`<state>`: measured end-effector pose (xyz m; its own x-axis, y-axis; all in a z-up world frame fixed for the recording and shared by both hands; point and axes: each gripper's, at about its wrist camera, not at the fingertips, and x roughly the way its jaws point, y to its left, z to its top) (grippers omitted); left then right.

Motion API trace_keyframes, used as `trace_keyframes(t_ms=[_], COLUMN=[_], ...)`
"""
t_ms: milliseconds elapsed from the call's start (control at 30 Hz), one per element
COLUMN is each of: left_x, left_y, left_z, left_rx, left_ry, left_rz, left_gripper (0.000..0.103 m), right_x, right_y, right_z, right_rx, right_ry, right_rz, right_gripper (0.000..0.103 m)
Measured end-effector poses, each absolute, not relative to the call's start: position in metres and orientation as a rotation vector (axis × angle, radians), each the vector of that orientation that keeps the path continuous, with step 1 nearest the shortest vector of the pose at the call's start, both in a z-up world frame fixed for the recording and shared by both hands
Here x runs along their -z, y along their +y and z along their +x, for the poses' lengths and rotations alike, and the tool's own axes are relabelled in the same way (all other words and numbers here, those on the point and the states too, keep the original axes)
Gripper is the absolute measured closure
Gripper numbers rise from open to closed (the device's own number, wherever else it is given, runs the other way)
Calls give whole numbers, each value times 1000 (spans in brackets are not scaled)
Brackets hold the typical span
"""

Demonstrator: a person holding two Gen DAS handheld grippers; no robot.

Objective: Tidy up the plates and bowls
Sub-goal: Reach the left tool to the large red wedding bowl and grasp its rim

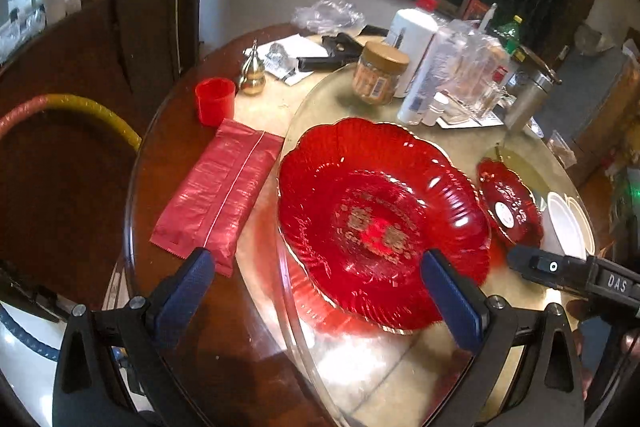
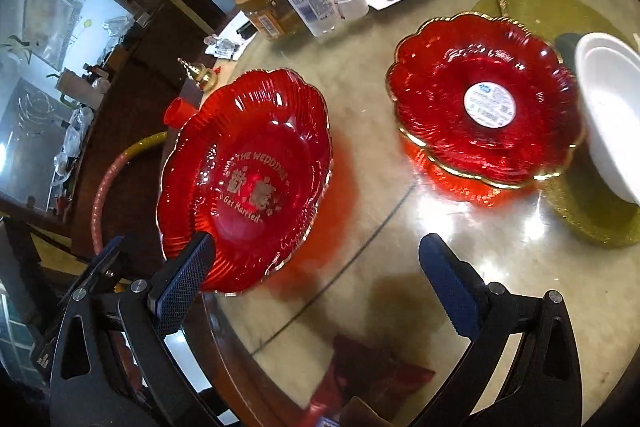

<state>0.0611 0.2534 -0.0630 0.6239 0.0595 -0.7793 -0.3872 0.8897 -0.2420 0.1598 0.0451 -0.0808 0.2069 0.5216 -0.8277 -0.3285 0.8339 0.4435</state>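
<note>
Red glass plates: your large scalloped plate (image 1: 380,219) lies on the glass turntable (image 1: 360,379) near its left edge; the smaller scalloped plate (image 1: 510,205) sits to its right, apart from it.
Left gripper (image 1: 324,287): your blue pads are spread wide and grip nothing; the right pad (image 1: 450,301) overlaps the large plate's near rim in the picture, but contact cannot be told.
Right gripper (image 2: 318,281): also spread and empty, with its left pad (image 2: 188,279) over the large plate's (image 2: 244,179) near rim.
Only in your right view: gold lettering "THE WEDDING" and "Get Married" on the large plate, and the round white barcode sticker (image 2: 490,103) on the smaller plate (image 2: 486,99), which seems to top a stack.
White bowl (image 2: 612,115): just right of the smaller plate.
Only in your left view: a red plastic packet (image 1: 218,195) and a red cup (image 1: 215,101) on the wooden table left of the turntable.
</note>
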Motion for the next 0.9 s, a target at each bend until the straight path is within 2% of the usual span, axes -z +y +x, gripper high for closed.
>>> trace_keyframes(t_ms=[400,567,600,700,767,900], left_x=[81,85,85,92,101,118], left_y=[263,268,266,262,263,267], left_z=[92,100,103,112,119,126], left_rx=[-291,-299,-300,-295,-286,-310], left_ry=[956,973,978,1027,1081,1134], left_rz=[-371,-389,-375,-348,-364,-385], left_gripper=[0,2,4,23,51,66], right_x=[98,107,109,114,116,117], right_y=[63,72,76,80,80,83], right_z=[190,196,198,201,204,206], right_rx=[-593,-602,-602,-589,-577,-564], right_ry=[1272,1306,1311,1316,1321,1317], right_rz=[181,155,144,128,123,94], right_gripper=[2,26,28,44,58,75])
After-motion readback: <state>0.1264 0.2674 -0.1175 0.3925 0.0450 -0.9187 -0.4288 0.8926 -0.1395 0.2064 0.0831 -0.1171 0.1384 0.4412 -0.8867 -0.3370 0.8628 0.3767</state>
